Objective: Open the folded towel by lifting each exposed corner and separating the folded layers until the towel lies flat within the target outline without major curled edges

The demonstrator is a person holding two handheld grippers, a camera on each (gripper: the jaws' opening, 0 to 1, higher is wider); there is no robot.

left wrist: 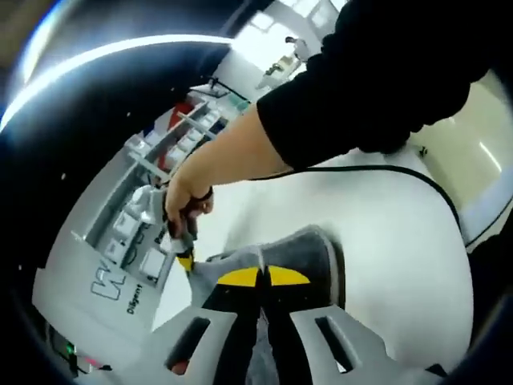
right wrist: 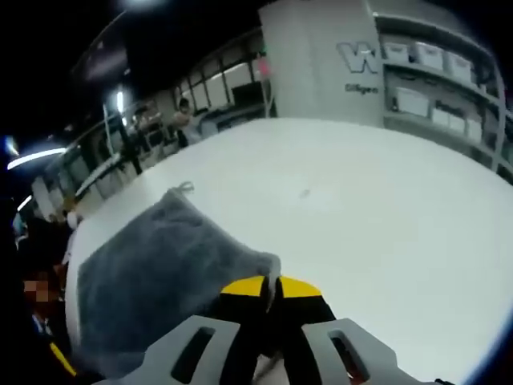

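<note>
A grey towel (left wrist: 309,245) lies on the white table (left wrist: 385,241). In the left gripper view my left gripper (left wrist: 261,277) is shut, its yellow-tipped jaws pinching the towel's near edge. A bare hand (left wrist: 186,196) under a black sleeve holds the right gripper (left wrist: 186,261), whose yellow tip meets the towel's left corner. In the right gripper view the towel (right wrist: 160,277) spreads away to the left, a small loop at its far corner. My right gripper (right wrist: 271,287) is shut on the towel's near corner, which is raised slightly off the table (right wrist: 361,208).
Grey shelving with white bins (left wrist: 152,192) and a grey pillar bearing a "W" logo (right wrist: 321,64) stand past the table's edge. A black cable (left wrist: 401,170) crosses the table. People stand by distant tables (right wrist: 184,120).
</note>
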